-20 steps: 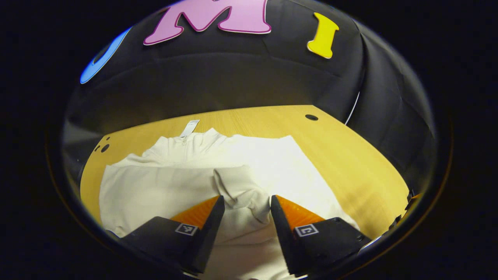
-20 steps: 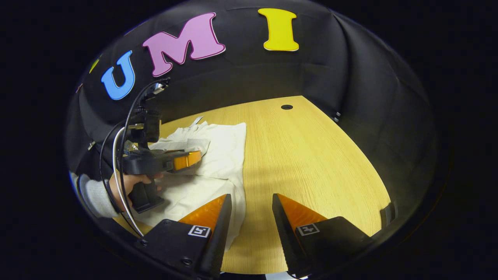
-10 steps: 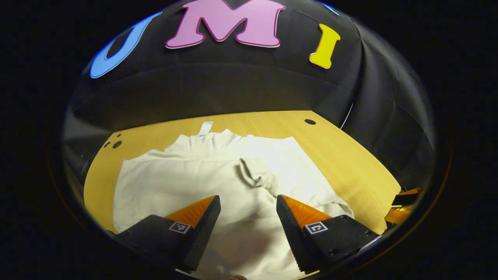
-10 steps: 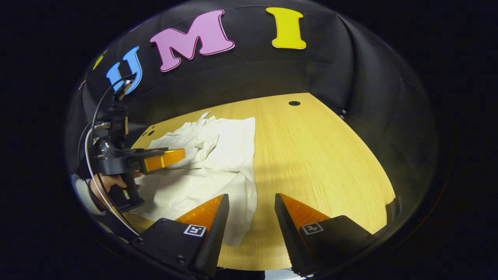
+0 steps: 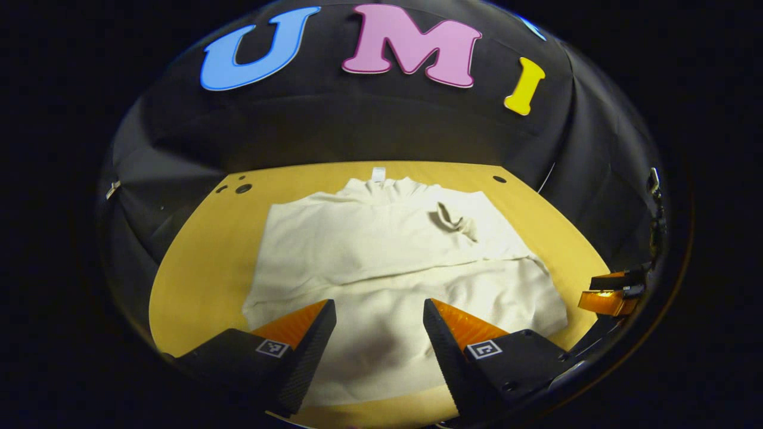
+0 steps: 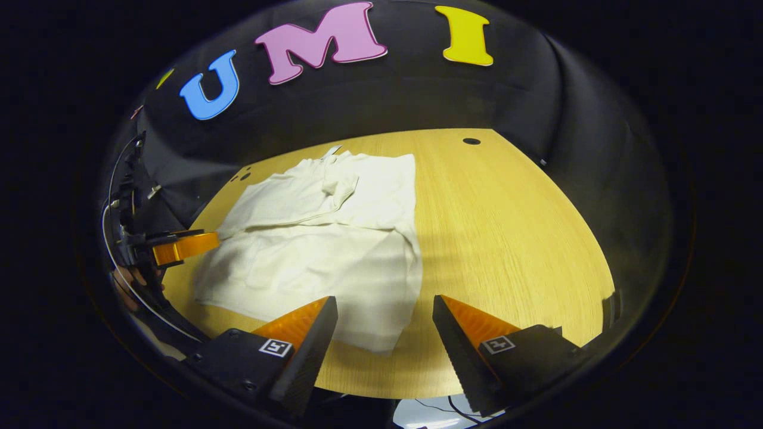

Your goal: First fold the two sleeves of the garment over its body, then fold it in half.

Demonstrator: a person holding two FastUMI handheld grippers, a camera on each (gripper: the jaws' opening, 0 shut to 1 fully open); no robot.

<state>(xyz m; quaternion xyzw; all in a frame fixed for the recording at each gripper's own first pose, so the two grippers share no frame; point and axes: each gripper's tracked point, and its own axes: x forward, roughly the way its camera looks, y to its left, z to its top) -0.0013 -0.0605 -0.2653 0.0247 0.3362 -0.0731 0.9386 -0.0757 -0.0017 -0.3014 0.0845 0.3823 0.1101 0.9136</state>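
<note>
Garment (image 5: 381, 262): one cream, long-sleeved top, lying flat on the table (image 5: 202, 268) with its collar toward the booth wall and its hem toward the near edge. Sleeves: both lie folded across the body; one forms a broad band running across the chest from the left side, its cuff (image 5: 453, 217) ending in a small rumpled bunch near the right shoulder. Body: not folded in half, hem spread wide at the near edge. Collar tag (image 5: 378, 173): small, pale, lying on the wood just beyond the neck. In the right gripper view the garment (image 6: 322, 238) sits on the left half of the table (image 6: 506, 238), its right edge falling roughly along the middle of the tabletop. Left gripper (image 5: 380, 328): poised above the hem, jaws set wide, nothing between the fingers, apart from the cloth; seen from the side in the right gripper view (image 6: 202, 241), off the garment's left edge, with a hand (image 6: 128, 286) beneath it. Right gripper (image 6: 381, 325): above the near right corner of the hem, jaws wide, holding nothing; its tip shows at the right edge of the left gripper view (image 5: 608, 295). Table: light wood grain, with a round hole (image 6: 471, 141) near the far right corner and smaller holes (image 5: 241, 187) at the far left.
</note>
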